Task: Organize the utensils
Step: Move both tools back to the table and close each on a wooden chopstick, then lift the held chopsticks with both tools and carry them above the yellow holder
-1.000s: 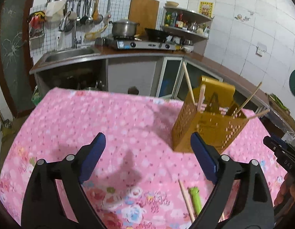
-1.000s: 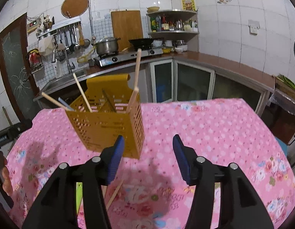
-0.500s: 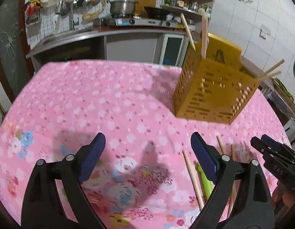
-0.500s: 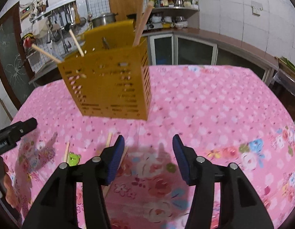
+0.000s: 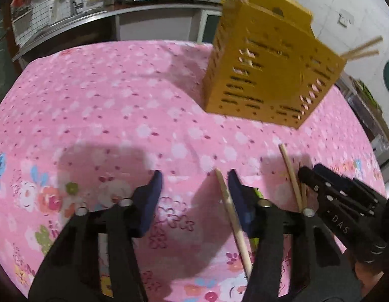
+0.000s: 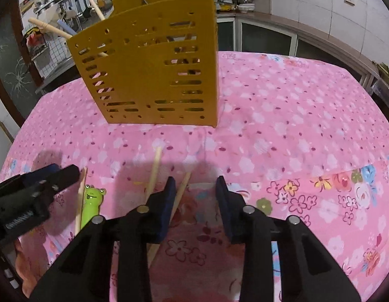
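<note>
A yellow slotted utensil holder [image 5: 265, 75] [image 6: 154, 70] stands on the pink flowered tablecloth with several chopsticks sticking out of it. Loose wooden chopsticks lie in front of it. My left gripper [image 5: 194, 183] hangs low over the cloth, jaws closing. One chopstick [image 5: 232, 221] lies between them, close beside the right-hand finger, not pinched. A green frog-headed utensil [image 6: 92, 201] lies beside that chopstick. My right gripper [image 6: 194, 183] is also closing, with a chopstick [image 6: 182, 191] inside its gap by the left-hand finger. Another chopstick [image 6: 154, 171] lies just outside it.
The tablecloth [image 5: 106, 100] covers the whole table; its far edge runs below a kitchen counter [image 5: 93, 17] with a sink and stove. Cabinets [image 6: 270, 40] line the right wall. Each gripper shows in the other's view, close together near the front edge.
Both grippers have come down towards the cloth and tipped further downward, and both pairs of jaws have narrowed. The holder and the loose chopsticks now sit much closer in view.
</note>
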### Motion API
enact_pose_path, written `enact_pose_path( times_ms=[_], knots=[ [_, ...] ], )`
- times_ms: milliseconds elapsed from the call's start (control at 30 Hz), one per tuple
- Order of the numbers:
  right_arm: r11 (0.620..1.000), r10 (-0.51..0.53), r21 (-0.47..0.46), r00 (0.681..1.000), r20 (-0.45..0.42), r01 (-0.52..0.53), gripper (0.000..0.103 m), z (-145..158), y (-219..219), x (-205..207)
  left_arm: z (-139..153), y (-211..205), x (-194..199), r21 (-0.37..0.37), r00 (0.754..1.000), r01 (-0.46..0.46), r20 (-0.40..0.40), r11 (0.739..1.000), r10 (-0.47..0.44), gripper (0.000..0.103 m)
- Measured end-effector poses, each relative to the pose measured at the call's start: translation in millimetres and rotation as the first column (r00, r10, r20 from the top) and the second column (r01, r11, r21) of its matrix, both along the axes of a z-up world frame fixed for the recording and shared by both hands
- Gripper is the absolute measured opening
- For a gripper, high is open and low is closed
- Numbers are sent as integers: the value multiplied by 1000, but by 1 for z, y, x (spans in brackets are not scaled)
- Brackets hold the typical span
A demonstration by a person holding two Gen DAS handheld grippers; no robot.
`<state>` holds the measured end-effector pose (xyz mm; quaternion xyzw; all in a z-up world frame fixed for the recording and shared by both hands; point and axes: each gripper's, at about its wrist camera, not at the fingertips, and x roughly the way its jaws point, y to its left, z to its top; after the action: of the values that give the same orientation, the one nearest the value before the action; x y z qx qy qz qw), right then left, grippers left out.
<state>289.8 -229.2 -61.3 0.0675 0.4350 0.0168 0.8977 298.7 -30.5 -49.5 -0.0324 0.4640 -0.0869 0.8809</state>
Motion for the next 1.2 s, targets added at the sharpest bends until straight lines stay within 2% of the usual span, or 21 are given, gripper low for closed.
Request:
enact_pose_path(
  times_ms=[33,67,133,267,467,900,1200],
  knots=[
    [1000,14,3,1000,-1,-14,18,1,2,0,-1,-2,0,5,1000,5,-4,1000,-5,42],
    [999,35,11,999,-3,-35,13,1,3,0,-1,-4,0,14,1000,9,1,1000,-9,39],
    [999,50,0,999,-5,-50,10,2,6,0,0,-8,0,18,1000,25,-8,1000,-25,30],
    [997,57,46,998,-26,-55,10,0,2,3,1,-14,3,13,998,50,-36,999,-49,17],
    [996,44,82,996,-74,-38,11,0,0,10,-1,-27,6,58,996,77,-48,995,-74,9],
    [995,50,96,996,-80,-43,6,5,-16,11,2,-25,7,71,996,82,-44,994,-79,7],
    [993,10,120,1000,-3,-9,6,25,-41,1,24,-18,3,52,998,62,11,997,-63,3]
  ],
)
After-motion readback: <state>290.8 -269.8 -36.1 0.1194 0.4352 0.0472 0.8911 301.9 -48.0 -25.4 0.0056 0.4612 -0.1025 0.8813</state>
